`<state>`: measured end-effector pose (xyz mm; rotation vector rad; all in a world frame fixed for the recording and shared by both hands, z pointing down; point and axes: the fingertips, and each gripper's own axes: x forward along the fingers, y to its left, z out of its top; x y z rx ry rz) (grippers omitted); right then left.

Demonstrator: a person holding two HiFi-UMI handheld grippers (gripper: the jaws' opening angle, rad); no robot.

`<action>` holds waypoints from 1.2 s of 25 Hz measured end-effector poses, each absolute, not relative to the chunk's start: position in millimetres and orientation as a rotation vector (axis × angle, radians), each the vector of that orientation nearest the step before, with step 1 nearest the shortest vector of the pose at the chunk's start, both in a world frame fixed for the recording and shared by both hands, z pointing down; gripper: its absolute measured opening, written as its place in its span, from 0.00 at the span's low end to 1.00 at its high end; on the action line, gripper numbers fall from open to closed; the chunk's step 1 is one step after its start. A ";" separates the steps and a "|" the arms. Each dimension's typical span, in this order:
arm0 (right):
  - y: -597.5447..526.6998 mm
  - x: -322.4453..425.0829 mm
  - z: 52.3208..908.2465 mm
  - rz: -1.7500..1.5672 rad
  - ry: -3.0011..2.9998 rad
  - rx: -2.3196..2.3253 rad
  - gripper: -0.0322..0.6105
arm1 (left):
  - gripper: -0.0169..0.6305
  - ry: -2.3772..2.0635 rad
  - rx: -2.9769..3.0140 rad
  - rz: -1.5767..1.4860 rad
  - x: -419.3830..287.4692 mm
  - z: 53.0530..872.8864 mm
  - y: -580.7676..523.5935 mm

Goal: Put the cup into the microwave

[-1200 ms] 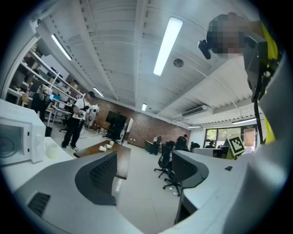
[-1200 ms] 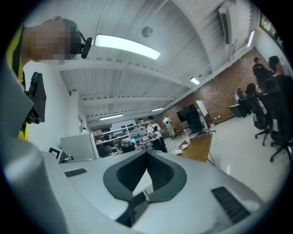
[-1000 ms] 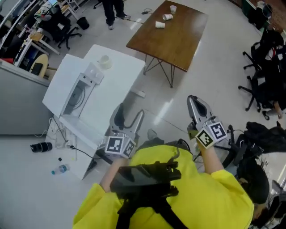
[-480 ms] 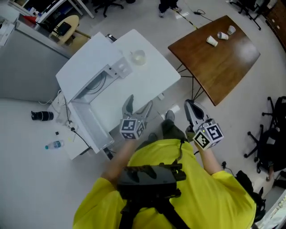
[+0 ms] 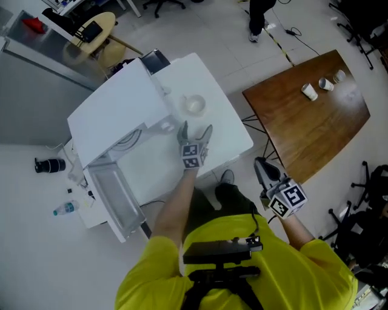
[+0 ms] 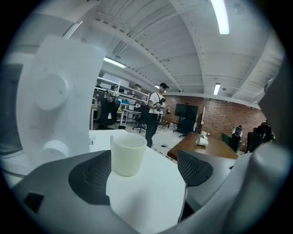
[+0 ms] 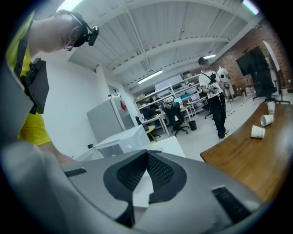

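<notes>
A cream-white cup [image 5: 194,104] stands upright on the white table [image 5: 224,130], beside the white microwave [image 5: 112,118], whose door [image 5: 114,198] hangs open toward me. My left gripper [image 5: 196,128] reaches over the table just short of the cup, its jaws opening and holding nothing. In the left gripper view the cup [image 6: 128,153] stands a little ahead of the left gripper [image 6: 144,171], untouched, near the left pad, with the microwave [image 6: 55,105] at its left. My right gripper [image 5: 267,166] hangs shut and empty off the table's near right corner; the right gripper [image 7: 146,160] shows its pads meeting.
A brown wooden table [image 5: 309,127] with paper cups [image 5: 310,91] stands at the right. A water bottle [image 5: 63,209] and a black object [image 5: 48,164] lie on the floor at the left. A person [image 5: 260,18] stands beyond the tables.
The left gripper has swung forward over the white table to just short of the cup, its jaws wider. The right gripper stays low near my body. The view has turned toward the microwave.
</notes>
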<state>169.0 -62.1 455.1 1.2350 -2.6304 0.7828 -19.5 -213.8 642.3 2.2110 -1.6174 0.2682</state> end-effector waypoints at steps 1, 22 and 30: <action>-65.0 167.5 466.7 0.808 -2.612 1.223 0.06 | 0.71 -1.638 2.190 0.268 -21.6 655.5 -229.1; -105.1 156.8 533.0 0.971 -2.527 1.165 0.06 | 0.73 -1.713 2.219 0.265 7.4 683.0 -264.6; -100.2 95.3 536.9 0.942 -2.575 0.950 0.06 | 0.73 -1.825 2.045 0.188 -74.4 651.7 -100.2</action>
